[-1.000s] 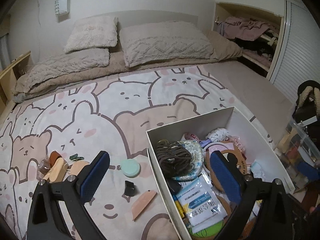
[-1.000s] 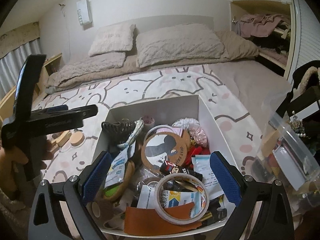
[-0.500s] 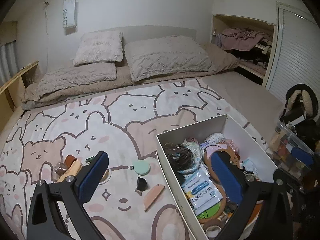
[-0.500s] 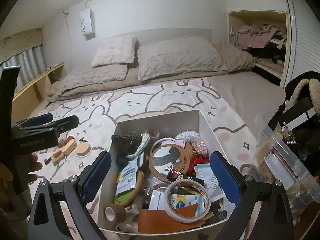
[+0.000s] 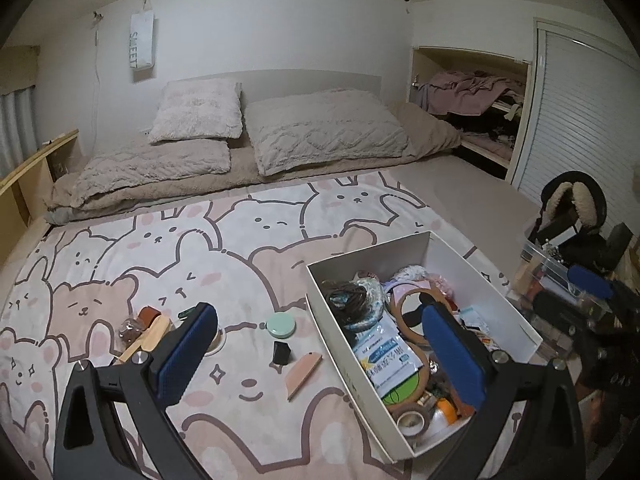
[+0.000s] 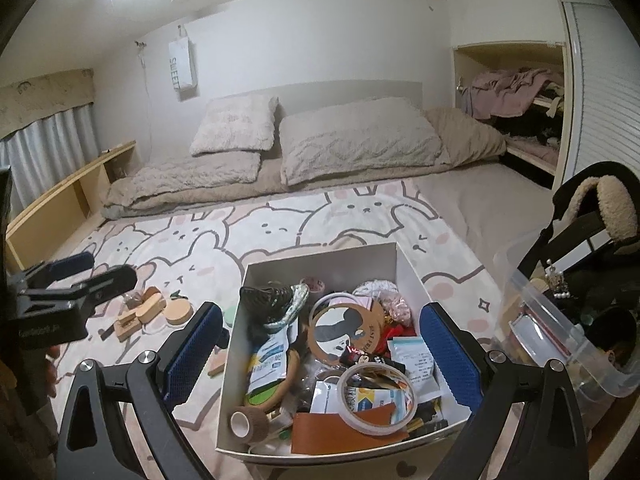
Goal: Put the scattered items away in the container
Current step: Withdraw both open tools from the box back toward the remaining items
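Observation:
A white box (image 5: 400, 246) (image 6: 328, 258) full of small items stands on the bear-print blanket. Left of it lie a mint round tin (image 5: 281, 325), a small black piece (image 5: 281, 352), a peach flat piece (image 5: 304, 375), wooden pieces (image 5: 149, 337) (image 6: 150, 307) and a brown item (image 5: 148, 314). My left gripper (image 5: 320, 356) is open and empty, held above the blanket at the box's left wall. My right gripper (image 6: 320, 356) is open and empty above the box's near end. The left gripper also shows in the right wrist view (image 6: 80, 276).
Pillows (image 5: 324, 132) and a folded duvet lie at the bed's head. A clear plastic bin (image 6: 560, 340) and a dark bag (image 6: 600, 208) stand right of the bed. A wooden shelf (image 6: 68, 200) runs along the left.
Both grippers have pulled up and back from the bed, so the box and scattered items look smaller and farther. Both stay open and empty.

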`<state>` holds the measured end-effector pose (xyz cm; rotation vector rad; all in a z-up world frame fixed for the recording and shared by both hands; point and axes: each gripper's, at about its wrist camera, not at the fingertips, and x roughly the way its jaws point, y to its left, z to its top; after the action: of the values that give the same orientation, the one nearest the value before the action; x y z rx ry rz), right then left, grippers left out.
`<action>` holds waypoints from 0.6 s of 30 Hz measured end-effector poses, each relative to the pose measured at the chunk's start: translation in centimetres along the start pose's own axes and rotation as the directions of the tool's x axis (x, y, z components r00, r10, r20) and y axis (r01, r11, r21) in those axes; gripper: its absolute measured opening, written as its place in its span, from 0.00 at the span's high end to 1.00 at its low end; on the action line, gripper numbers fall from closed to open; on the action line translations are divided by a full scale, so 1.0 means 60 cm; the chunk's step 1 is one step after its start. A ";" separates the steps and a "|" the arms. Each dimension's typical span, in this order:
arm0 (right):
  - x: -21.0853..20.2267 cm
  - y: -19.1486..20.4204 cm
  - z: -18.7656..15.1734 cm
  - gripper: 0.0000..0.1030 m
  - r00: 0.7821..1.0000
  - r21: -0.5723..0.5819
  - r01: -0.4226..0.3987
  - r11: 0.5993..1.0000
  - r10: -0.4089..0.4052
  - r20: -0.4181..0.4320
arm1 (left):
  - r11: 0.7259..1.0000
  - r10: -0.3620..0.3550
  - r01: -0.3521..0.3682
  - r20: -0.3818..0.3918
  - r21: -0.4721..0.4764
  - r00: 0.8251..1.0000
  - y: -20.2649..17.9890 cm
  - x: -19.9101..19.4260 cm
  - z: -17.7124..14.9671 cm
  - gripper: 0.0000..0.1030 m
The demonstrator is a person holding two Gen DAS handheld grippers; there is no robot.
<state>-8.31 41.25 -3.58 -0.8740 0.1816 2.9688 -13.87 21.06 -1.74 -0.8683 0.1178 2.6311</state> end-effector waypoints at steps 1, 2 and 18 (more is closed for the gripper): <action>-0.004 0.001 0.000 0.04 1.000 -0.001 0.004 1.000 -0.004 0.007 | 1.000 -0.002 0.002 0.002 0.003 1.000 0.000 -0.005 -0.001 0.00; -0.009 0.002 0.001 0.04 1.000 -0.004 0.009 1.000 -0.009 0.015 | 1.000 -0.005 0.005 0.004 0.006 1.000 0.000 -0.011 -0.003 0.00; -0.058 0.012 -0.017 0.03 0.995 -0.036 0.077 0.996 -0.074 0.070 | 0.999 -0.035 0.033 0.061 0.027 0.998 0.004 -0.071 -0.036 0.00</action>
<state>-4.88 40.39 -2.45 -0.7640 0.0863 2.9354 -9.57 19.10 -0.94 -0.7733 0.1196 2.6160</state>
